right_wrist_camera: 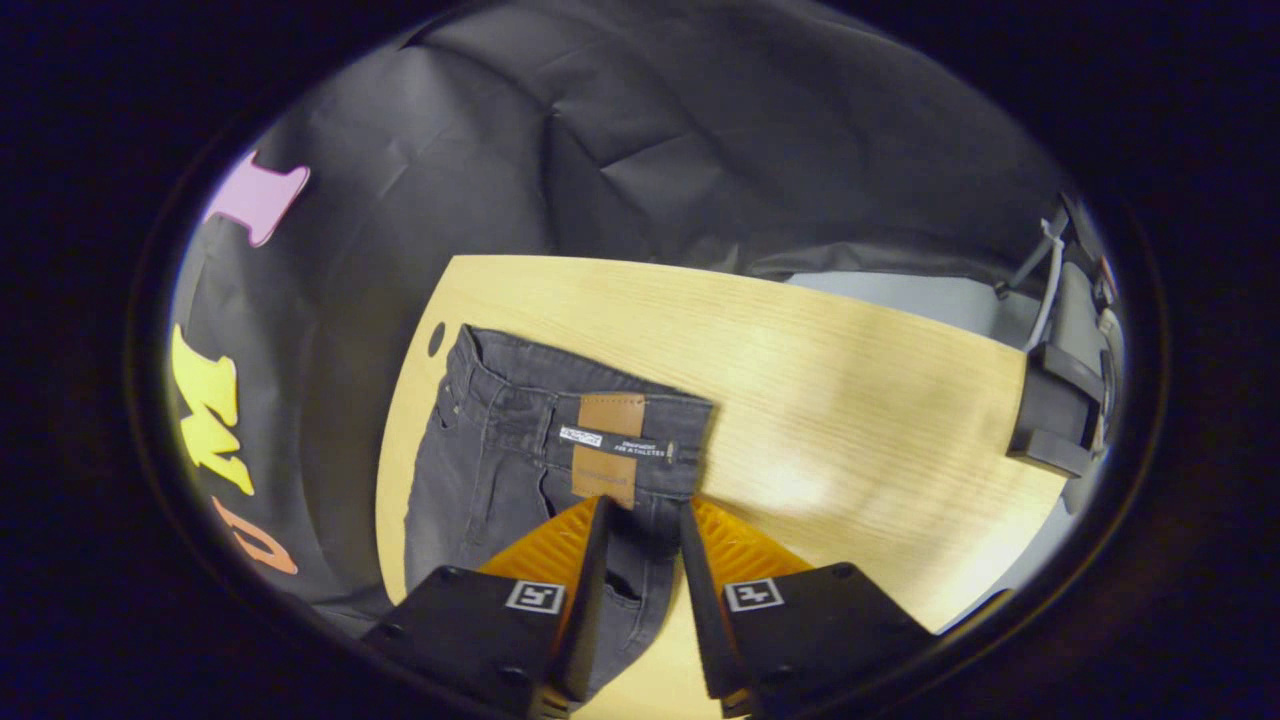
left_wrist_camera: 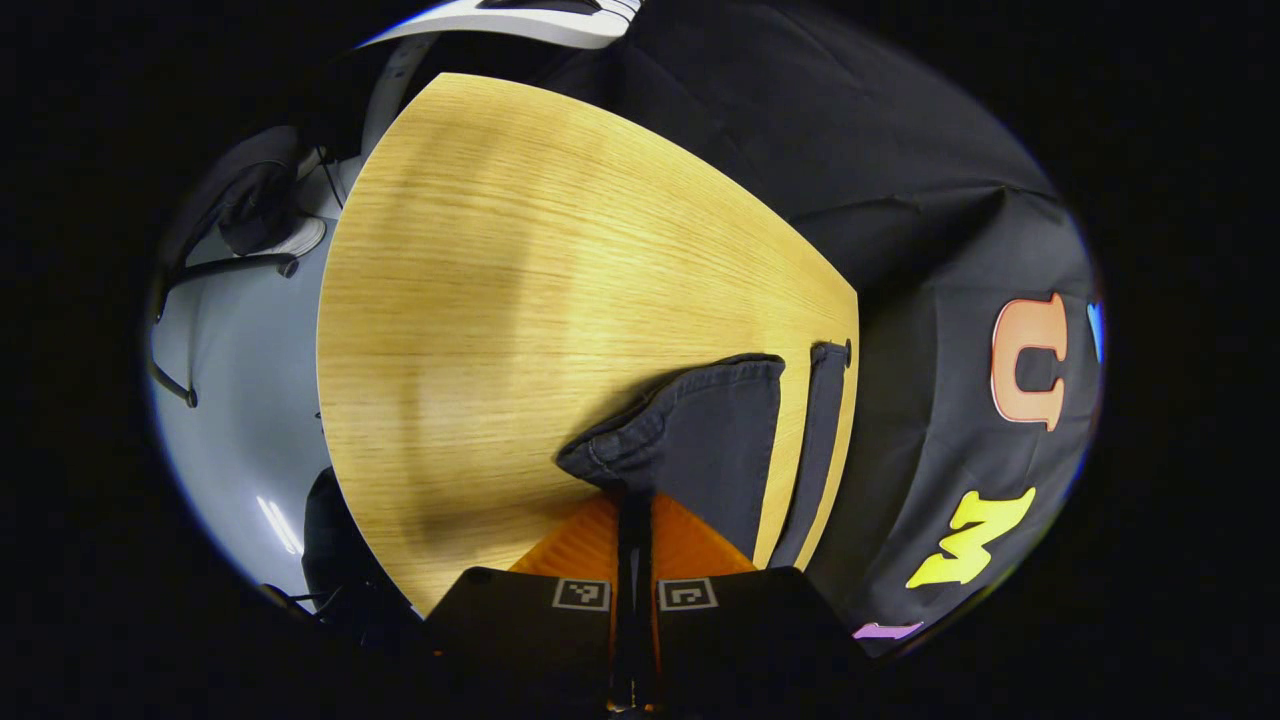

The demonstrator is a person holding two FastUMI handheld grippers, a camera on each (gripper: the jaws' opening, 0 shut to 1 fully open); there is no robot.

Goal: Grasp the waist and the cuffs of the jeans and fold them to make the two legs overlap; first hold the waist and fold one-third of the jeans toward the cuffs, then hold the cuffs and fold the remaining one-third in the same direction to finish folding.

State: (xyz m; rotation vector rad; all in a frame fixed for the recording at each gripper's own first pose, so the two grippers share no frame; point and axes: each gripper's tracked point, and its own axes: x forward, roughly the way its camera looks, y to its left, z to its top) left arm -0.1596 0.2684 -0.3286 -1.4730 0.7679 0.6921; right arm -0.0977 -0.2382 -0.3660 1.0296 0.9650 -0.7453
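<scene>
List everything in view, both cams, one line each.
jeans: 1, dark grey, on the table's edge nearest the booth wall; tan patch at the waist
table: 1, light wood, under the jeans
hole in tabletop: 1, dark, by the waist corner
booth wall: black cloth behind the table
floor: pale grey, beside the table
left tongs: fingers nearly together at the jeans' cuff end
right tongs: fingers apart over the jeans, below the waistband

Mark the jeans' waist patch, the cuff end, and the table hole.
waist patch [right_wrist_camera: 611,415]: right gripper view, on the brown patch's upper half.
cuff end [left_wrist_camera: 668,425]: left gripper view, on the dark leg cloth near the hem.
table hole [right_wrist_camera: 436,338]: right gripper view, on the dark hole near the table's corner.
</scene>
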